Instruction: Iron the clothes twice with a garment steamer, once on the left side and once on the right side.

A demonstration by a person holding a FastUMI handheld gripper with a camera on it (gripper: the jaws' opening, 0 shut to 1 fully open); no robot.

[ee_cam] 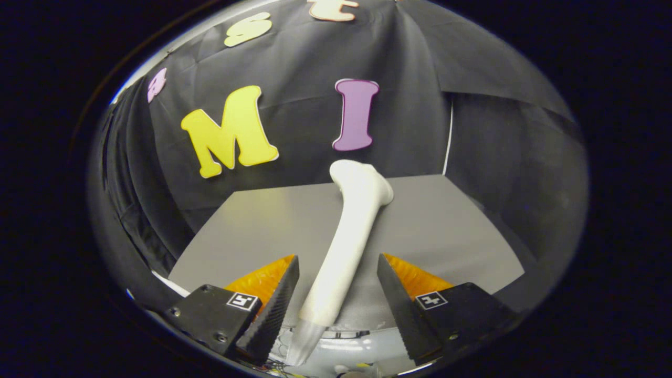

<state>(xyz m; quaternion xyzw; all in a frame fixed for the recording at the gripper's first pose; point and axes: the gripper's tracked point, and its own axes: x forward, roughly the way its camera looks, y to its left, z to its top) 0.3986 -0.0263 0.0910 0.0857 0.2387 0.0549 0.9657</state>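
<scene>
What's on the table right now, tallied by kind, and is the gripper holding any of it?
Garment steamer, white, lying on the grey table: 1
Grey clothes spread flat on it: cannot tell apart from the table
Total counted: 1
Gripper: open, fingers either side of the steamer's handle, not pressing it.

Grey table (252, 231), white steamer (350, 231) seemingly on it.
</scene>
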